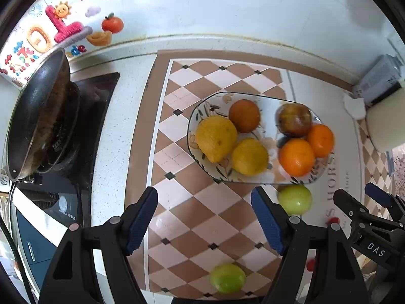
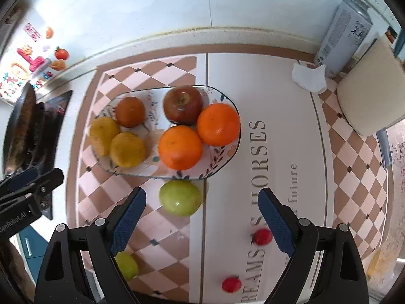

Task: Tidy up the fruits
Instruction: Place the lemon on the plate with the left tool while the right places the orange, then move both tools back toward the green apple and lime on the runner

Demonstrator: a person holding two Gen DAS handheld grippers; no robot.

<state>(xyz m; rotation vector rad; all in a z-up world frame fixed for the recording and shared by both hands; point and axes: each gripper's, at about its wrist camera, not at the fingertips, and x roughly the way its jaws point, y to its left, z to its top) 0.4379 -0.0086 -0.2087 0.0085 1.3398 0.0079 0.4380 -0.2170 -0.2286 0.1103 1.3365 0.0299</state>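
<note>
Two hand-held grippers hover over a kitchen worktop (image 2: pixel 283 96) where a patterned plate (image 2: pixel 229 157) already carries six fruits: two yellow ones, a brownish one, a dark red apple (image 2: pixel 182 104) and two oranges (image 2: pixel 180 147), grouped loosely by colour, which suggests sorting is well under way. Four fruits lie loose on the checked mat (image 1: pixel 202 217), apparently awaiting collection. The right gripper (image 2: pixel 201 225), fingers spread wide and holding nothing, points down and forward; a green apple (image 2: pixel 180 197) sits just ahead of it between the finger lines, touching or nearly touching the plate's near edge, and looks the likely next pick. A red cherry tomato (image 2: pixel 262 236) lies just beside its right finger, another (image 2: pixel 230 284) below between the fingers. The left gripper (image 1: pixel 203 224) is likewise spread and empty, tilted down over the mat, with a second green apple (image 1: pixel 227 278) low between its fingers, close to the camera. The plate lies ahead and to its right. A dark pan (image 1: pixel 38 116) on the stove sits well to the left.
</note>
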